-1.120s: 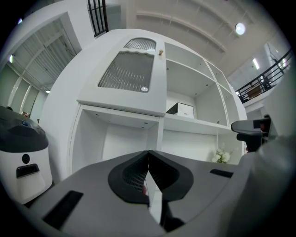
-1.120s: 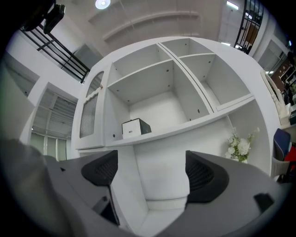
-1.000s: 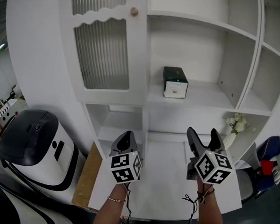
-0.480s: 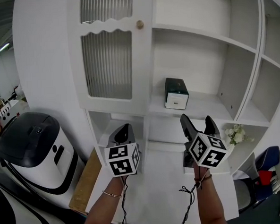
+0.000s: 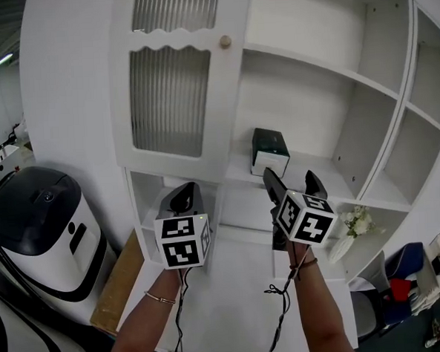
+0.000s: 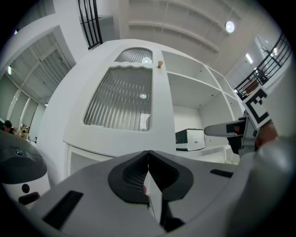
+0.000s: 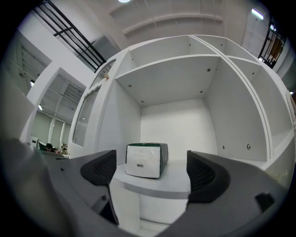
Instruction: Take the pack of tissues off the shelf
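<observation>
The pack of tissues (image 5: 269, 151) is a dark green box with a white end face, standing near the left end of a white shelf (image 5: 339, 180). In the right gripper view the pack of tissues (image 7: 144, 160) lies straight ahead between the wide-apart jaws, some way beyond the tips. My right gripper (image 5: 294, 180) is open and empty, just below and in front of the pack. My left gripper (image 5: 183, 199) hangs lower left with its jaws closed together on nothing. From the left gripper view the pack of tissues (image 6: 190, 139) shows at right, behind the right gripper's finger (image 6: 224, 130).
A white cabinet door with ribbed glass (image 5: 169, 100) and a round knob (image 5: 225, 42) stands left of the shelf. Open white cubbies (image 5: 396, 138) run to the right, with white flowers (image 5: 353, 221) lower down. A black-and-white machine (image 5: 39, 231) sits at left beside a white table (image 5: 235, 297).
Both grippers have risen and moved toward the shelf. The right gripper has come close under the tissue pack, still open. The left gripper stays shut.
</observation>
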